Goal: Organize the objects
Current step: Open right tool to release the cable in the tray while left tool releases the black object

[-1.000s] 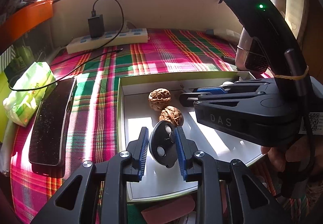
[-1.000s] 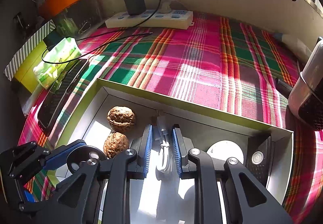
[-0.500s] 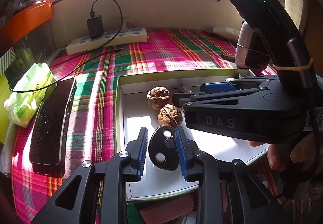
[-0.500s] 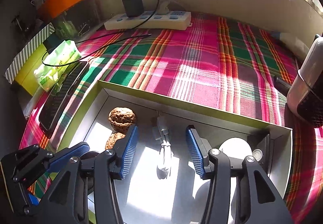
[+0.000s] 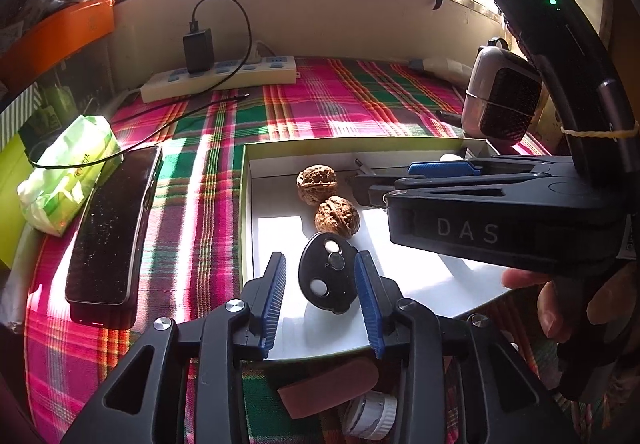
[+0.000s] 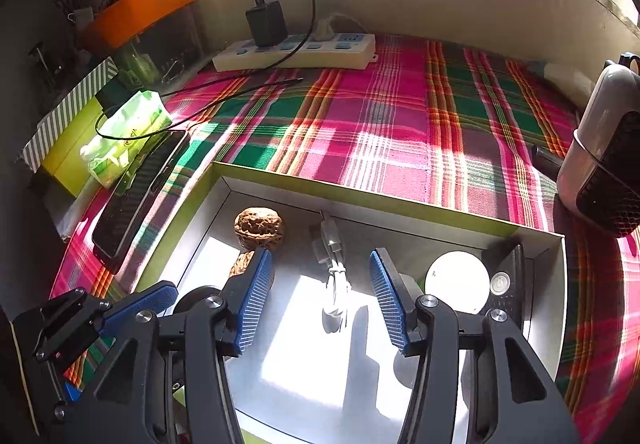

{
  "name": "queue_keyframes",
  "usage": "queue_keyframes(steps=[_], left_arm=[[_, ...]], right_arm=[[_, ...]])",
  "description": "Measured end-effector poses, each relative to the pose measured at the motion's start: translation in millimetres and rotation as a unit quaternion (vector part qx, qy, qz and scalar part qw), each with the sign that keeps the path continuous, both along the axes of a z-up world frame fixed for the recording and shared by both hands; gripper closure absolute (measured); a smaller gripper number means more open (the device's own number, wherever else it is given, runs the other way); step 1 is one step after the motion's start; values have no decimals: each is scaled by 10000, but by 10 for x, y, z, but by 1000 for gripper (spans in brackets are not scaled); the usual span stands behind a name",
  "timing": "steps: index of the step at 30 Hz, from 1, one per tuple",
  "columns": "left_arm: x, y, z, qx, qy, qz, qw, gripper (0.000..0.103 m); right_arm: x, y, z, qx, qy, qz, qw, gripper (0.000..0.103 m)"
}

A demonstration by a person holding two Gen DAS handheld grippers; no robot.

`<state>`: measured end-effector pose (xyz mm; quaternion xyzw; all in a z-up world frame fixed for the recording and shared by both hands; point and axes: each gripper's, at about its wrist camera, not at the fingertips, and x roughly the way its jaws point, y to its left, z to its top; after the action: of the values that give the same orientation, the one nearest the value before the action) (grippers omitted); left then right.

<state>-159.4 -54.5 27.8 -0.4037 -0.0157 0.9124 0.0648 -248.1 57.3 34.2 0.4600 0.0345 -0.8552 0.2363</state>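
on the pink and green checked cloth [image 6: 400, 116] sits a shallow white box with a yellow-green rim [image 5: 245, 204], and both black grabbers with blue ridged pads are over it. the left grabber [image 5: 320, 296] points down at a flat black oval remote with two white buttons [image 5: 327, 278]. its jaws are opening right now; the remote lies between the blue pads [image 5: 275, 292] with a gap on each side, so nothing is squeezed. just past the remote are two brown bumpy walnuts [image 5: 335, 216], one touching the other.

the right grabber [image 6: 322, 300] is spread wide and holds nothing. a white folded cable with a plug end [image 6: 334, 268] lies on the box floor between its pads, touching neither (the sun makes a bright patch under it). to the right in the box are a round white disc [image 6: 456, 278] and a small black block with a round button [image 6: 504, 280].

outside the box, on the left, lie a long black phone [image 5: 112, 224] and a green tissue pack [image 5: 68, 172]. far back, near the wall, is a white power strip [image 6: 296, 52] with a black charger [image 6: 266, 22] plugged in.
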Motion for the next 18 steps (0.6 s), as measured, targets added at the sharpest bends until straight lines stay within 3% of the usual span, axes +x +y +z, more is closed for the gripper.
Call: queue_keyframes(steps=[7, 18], left_arm=[[136, -17, 65, 8, 71, 13, 10000, 69], [387, -90, 165, 89, 176, 124, 9997, 69]], right_arm=[[151, 67, 90, -132, 51, -113, 9998, 44], [545, 271, 293, -324, 349, -385, 9981, 44]])
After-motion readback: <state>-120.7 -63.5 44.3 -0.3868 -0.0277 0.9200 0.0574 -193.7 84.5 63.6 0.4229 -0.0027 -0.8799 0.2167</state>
